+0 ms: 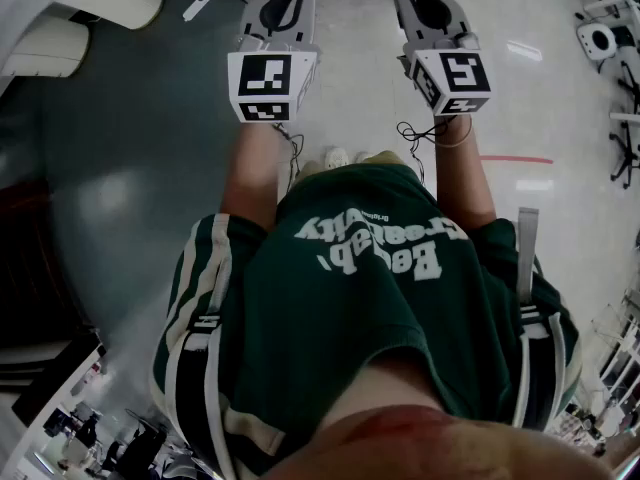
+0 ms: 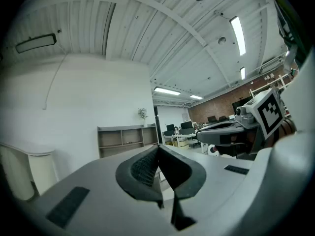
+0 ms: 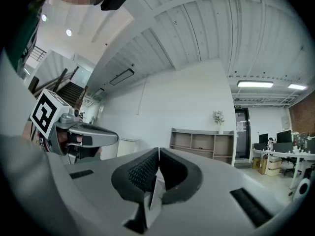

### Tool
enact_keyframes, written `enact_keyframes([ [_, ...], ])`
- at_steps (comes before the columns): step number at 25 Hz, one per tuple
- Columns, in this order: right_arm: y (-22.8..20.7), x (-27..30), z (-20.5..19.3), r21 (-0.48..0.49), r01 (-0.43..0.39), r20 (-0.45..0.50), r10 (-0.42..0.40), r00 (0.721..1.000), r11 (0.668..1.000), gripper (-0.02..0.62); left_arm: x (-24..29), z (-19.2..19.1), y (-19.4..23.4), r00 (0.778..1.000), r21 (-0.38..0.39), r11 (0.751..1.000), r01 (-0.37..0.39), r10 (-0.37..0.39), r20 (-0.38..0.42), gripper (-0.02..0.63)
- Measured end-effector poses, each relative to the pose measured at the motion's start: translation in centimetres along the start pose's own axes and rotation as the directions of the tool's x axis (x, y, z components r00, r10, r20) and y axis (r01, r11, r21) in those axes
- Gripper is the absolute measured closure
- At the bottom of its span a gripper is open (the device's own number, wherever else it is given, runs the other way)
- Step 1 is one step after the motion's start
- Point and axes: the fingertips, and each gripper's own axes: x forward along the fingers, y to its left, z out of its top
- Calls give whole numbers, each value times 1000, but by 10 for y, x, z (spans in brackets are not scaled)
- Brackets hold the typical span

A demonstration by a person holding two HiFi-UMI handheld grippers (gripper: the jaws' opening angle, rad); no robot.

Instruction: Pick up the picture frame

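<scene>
No picture frame shows in any view, so the first job is probably to find it: look lower, toward the open shelf unit (image 3: 202,144) and glossy floor (image 1: 120,168). The left gripper (image 2: 158,149) and right gripper (image 3: 158,152) are closed on nothing, ribbed black pads meeting inside smooth grey shells.

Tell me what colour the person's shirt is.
The shirt is dark green with white lettering, clearest in the head view.
</scene>
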Motion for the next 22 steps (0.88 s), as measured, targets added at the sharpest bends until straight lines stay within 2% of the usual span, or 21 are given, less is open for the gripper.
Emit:
enact_keyframes([
  [14, -5, 0, -11, 5, 6, -12, -6, 1000, 1000, 561, 4, -5, 3, 1000, 5, 1000, 7, -7, -9, 588],
  [22, -3, 12, -23, -1, -22, -37, 22, 999, 1000, 561, 18, -12, 8, 1000, -1, 1000, 18, -18, -12, 588],
])
